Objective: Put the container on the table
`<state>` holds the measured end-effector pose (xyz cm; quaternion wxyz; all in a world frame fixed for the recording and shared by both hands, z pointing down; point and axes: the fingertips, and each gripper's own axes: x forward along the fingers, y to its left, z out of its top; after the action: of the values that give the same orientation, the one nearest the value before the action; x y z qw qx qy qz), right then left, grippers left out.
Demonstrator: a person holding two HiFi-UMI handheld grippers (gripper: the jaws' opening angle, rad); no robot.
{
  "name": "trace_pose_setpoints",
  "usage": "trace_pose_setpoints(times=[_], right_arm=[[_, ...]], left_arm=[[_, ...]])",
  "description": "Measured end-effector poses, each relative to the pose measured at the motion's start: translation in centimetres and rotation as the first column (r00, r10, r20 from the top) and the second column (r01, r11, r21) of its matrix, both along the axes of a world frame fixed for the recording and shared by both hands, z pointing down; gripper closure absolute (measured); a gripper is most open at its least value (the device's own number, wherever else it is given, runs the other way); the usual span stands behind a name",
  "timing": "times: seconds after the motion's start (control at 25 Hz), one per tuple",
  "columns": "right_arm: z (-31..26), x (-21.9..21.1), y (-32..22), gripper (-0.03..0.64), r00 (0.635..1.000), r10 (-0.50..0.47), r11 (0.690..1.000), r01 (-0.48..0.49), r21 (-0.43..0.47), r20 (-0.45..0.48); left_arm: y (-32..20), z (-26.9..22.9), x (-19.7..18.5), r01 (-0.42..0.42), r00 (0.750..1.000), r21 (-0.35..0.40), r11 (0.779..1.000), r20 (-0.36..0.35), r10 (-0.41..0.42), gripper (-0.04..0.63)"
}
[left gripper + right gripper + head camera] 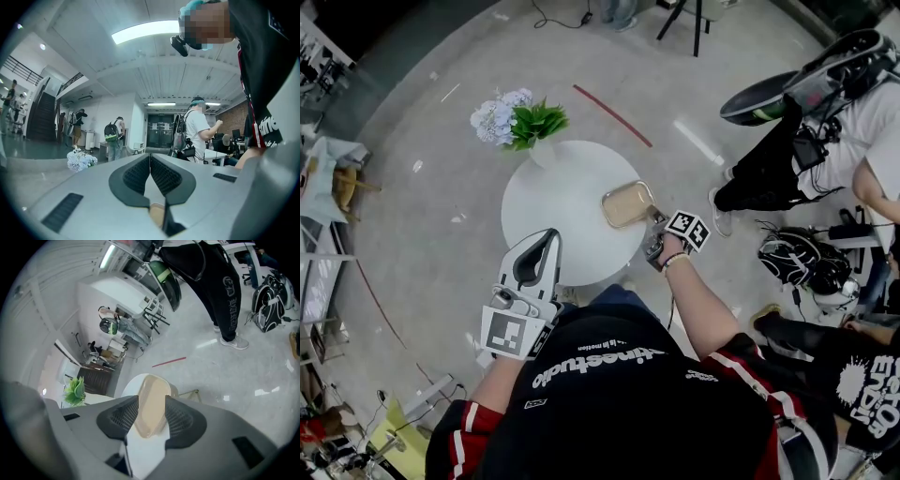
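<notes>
A shallow beige container (627, 203) is over the right part of the round white table (562, 202). My right gripper (650, 219) is shut on its near end. In the right gripper view the container (151, 401) sits between both pads, with the table (140, 451) under it; whether it rests on the top I cannot tell. My left gripper (547, 240) hovers at the table's front edge, shut and holding nothing. In its own view the left gripper (150, 169) points up toward the ceiling.
A vase of blue-white flowers and green leaves (516, 119) stands at the table's far edge. People stand and sit at the right (787, 159), with a backpack (795, 257) on the floor. A red strip (612, 114) lies on the floor beyond.
</notes>
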<state>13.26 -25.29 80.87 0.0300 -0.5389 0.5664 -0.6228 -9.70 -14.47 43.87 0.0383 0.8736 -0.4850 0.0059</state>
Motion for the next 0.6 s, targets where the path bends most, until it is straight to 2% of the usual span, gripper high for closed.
trace_pose_setpoints(times=[0.16,0.32,0.48,0.6], right_arm=[[-2.4,-0.2,-0.3,0.422,0.993,-0.073,0.994,0.08,0.075,-0.093],[-5.6,-1.1,-0.7,0.422,0.967,-0.147,0.969,0.184,0.165,-0.21],[-9.9,-2.4,-1.1,0.422,0.931,-0.189,0.925,0.275,0.263,-0.311],[-13.2,-3.9,-1.2,0.422,0.904,-0.211,0.874,0.345,0.343,-0.372]], left_arm=[[0.4,-0.3,0.0,-0.003,1.0,0.013,1.0,0.004,0.003,0.572],[0.6,-0.5,-0.2,-0.002,1.0,0.021,1.0,-0.001,0.002,0.572],[0.7,-0.8,-0.1,-0.009,1.0,0.036,0.999,0.012,0.008,0.572],[0.7,-1.2,-0.3,-0.005,1.0,0.046,0.999,0.005,0.005,0.572]])
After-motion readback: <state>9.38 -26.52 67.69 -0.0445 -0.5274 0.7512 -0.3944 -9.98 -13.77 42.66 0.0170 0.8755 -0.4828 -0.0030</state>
